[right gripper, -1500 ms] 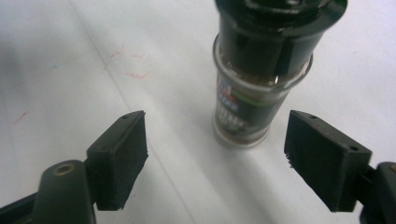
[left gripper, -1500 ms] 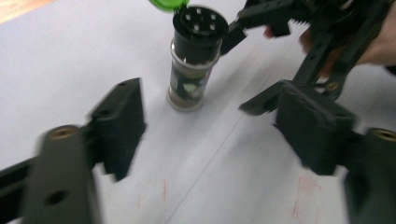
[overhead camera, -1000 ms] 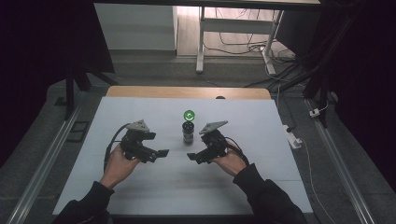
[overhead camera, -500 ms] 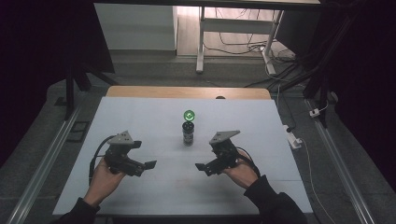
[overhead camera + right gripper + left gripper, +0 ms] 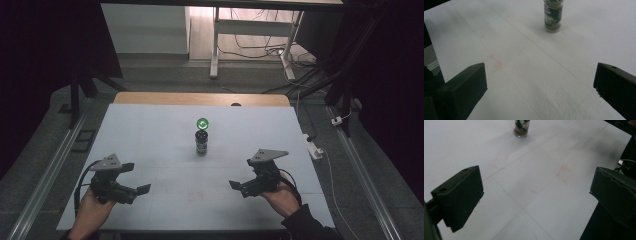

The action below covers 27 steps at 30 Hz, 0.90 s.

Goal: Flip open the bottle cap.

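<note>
Nearest the person, the left gripper (image 5: 134, 191) and the right gripper (image 5: 239, 187) sit low over the front of the white table (image 5: 150, 145), one toward each side, each with its jaws spread wide and nothing between them. Faint red marks (image 5: 562, 173) stain the bare surface just ahead of them. Farther out, near the table's middle, the small jar (image 5: 202, 142) with a green lid (image 5: 202, 123) stands upright, well apart from both grippers. This looks like a resting stance with no grasp begun; the next move would call for one gripper to reach forward and close around the jar's body.
</note>
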Available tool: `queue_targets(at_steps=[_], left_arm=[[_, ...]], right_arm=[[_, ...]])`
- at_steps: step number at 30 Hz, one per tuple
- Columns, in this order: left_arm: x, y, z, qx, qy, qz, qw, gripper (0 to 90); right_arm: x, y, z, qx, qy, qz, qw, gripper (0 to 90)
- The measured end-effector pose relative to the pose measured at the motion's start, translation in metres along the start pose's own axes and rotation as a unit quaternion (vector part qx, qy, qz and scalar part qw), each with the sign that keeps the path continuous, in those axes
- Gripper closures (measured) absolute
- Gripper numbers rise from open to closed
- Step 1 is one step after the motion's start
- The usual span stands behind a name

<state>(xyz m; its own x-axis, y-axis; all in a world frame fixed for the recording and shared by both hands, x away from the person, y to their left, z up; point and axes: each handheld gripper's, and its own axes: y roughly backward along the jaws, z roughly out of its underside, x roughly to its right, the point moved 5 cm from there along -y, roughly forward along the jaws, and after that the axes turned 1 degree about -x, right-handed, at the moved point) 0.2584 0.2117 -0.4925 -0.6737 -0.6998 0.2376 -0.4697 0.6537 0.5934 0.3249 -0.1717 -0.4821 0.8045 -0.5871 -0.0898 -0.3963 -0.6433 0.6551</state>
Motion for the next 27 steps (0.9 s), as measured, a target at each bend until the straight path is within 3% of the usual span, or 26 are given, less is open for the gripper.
queue_targets(at_steps=[8,19,27], left_arm=[[-0.006,0.024,0.022,0.008,0.028,-0.022,0.9993,0.0],[-0.011,0.044,0.048,0.005,0.049,-0.057,0.9971,0.0],[-0.010,0.051,0.060,-0.011,0.058,-0.076,0.9954,0.0]], right_arm=[[0.009,0.029,0.024,0.010,-0.026,0.029,0.9992,0.0],[0.020,0.062,0.054,0.023,-0.071,0.071,0.9947,0.0],[0.024,0.072,0.070,0.005,-0.090,0.086,0.9922,0.0]])
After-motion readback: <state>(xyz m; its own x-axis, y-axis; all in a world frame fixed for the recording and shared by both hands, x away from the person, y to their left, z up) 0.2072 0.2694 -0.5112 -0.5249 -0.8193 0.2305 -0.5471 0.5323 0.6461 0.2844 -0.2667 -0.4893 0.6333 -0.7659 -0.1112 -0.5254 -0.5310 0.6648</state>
